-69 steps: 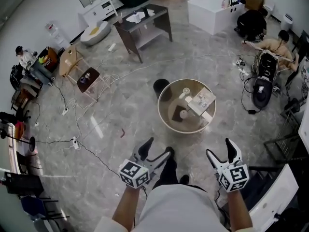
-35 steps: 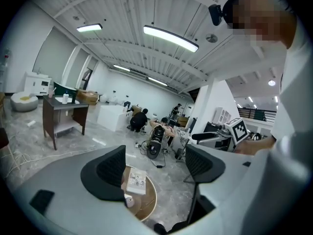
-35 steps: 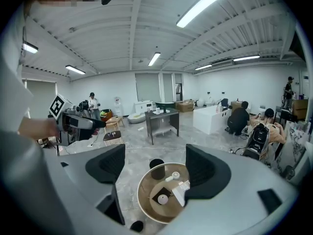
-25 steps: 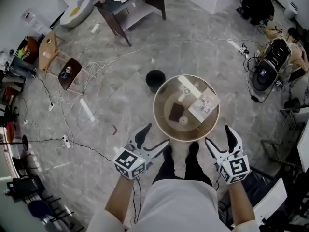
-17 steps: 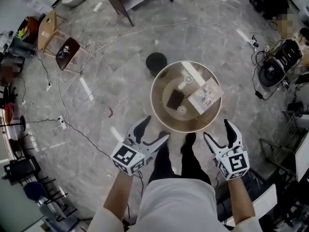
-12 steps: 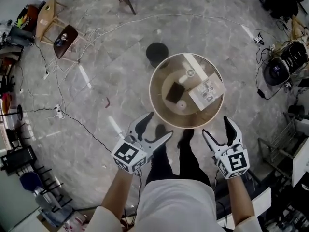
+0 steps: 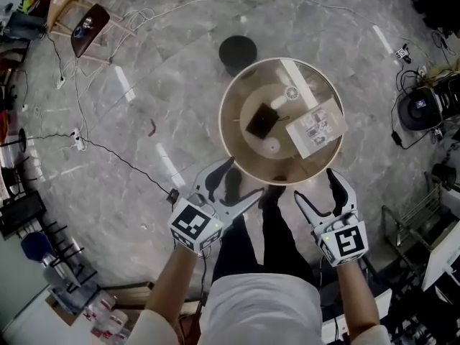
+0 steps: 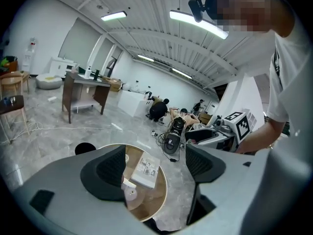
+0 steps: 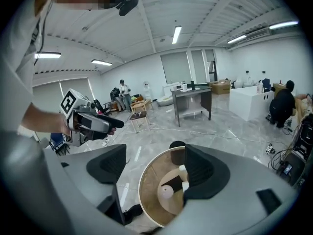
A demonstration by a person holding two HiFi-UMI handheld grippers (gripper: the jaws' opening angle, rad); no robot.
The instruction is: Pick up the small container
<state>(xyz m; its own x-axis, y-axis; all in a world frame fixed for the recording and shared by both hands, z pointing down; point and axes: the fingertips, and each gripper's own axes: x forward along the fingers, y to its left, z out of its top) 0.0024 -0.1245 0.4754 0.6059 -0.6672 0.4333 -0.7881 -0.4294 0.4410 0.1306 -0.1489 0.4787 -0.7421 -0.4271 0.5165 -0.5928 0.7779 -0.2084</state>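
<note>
A grey marble floor (image 7: 144,106) strewn with cables spreads under everything. On it, right in front of the person, stands a round glass-topped table with a tan rim (image 7: 241,146), and a black round object (image 7: 237,49) sits on the floor just beyond its far edge. The left gripper (image 7: 231,185) and the right gripper (image 7: 316,189) are held side by side at the table's near rim. Each has its jaws spread wide with nothing between them but the view of the table below. On the table's right side lies a white printed booklet (image 7: 316,128), and left of it is a dark square pad (image 7: 259,121). Nearest the person is the small white round container (image 7: 271,147), just beside the pad's near corner. It stands upright with its round top facing up, so from overhead it reads as a plain circle with no long side to point anywhere. Whether it rests on the glass or on a lower tier I cannot tell. A few seconds ago the table lay well ahead of the grippers; it now fills the space right at their tips, with the jaws just as wide apart as before.
</note>
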